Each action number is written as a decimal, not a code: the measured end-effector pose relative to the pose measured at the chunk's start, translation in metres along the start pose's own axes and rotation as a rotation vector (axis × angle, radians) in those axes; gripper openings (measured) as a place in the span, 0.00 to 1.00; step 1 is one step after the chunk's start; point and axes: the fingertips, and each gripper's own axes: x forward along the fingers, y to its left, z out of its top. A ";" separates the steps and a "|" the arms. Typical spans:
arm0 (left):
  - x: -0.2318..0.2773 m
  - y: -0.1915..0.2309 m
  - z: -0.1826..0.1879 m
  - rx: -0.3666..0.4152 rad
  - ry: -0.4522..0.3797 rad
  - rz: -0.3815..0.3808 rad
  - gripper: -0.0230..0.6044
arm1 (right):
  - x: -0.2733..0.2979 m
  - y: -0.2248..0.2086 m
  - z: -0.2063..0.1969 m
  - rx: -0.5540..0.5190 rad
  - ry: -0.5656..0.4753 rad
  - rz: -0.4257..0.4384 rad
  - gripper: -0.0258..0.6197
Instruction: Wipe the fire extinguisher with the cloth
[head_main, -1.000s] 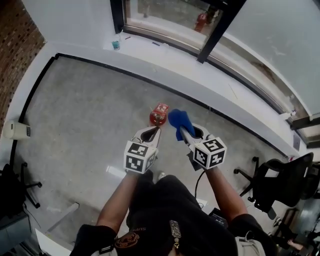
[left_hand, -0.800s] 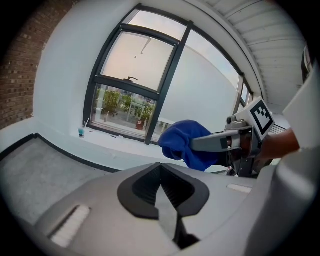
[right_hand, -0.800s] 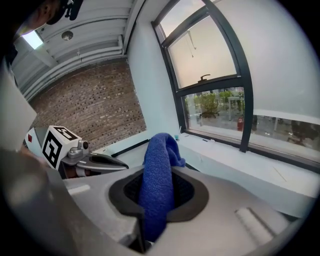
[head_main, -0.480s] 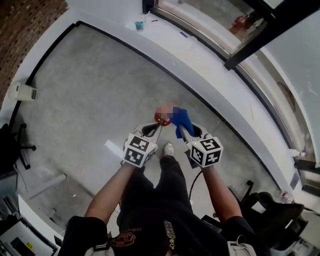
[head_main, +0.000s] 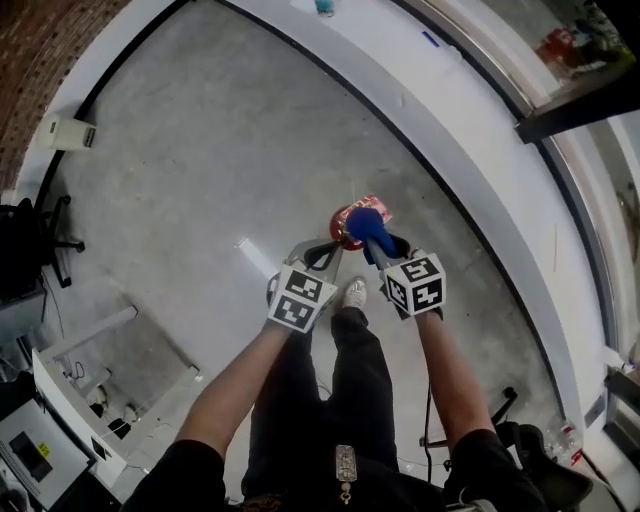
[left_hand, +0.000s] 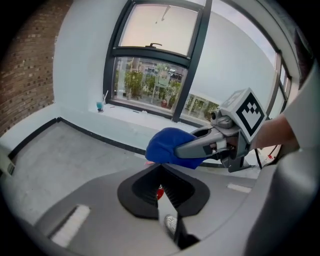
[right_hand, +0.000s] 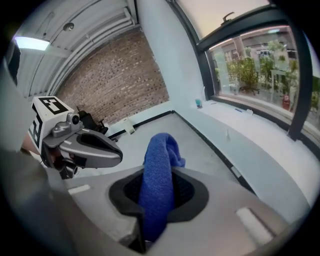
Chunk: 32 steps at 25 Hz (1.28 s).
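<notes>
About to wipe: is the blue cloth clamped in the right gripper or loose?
Clamped: the blue cloth stands bunched between the jaws of the right gripper, which press on it.

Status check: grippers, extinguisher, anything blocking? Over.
Left gripper shut, empty. Right gripper shut on blue cloth. Cloth over red fire extinguisher on floor, contact unclear. Nothing seen blocking.

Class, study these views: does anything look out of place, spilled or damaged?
The fire extinguisher stands out on the open floor, with no bracket or stand in sight: an odd spot for one. Nothing looks spilled or broken.
</notes>
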 end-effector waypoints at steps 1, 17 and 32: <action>0.013 0.005 -0.008 -0.003 0.012 0.003 0.05 | 0.015 -0.004 -0.006 -0.003 0.013 0.016 0.13; 0.110 0.024 -0.078 -0.073 0.096 -0.008 0.05 | 0.122 -0.086 -0.061 0.014 0.060 0.086 0.13; 0.116 0.035 -0.085 -0.099 0.143 0.009 0.05 | 0.122 -0.147 -0.078 -0.016 0.113 -0.141 0.13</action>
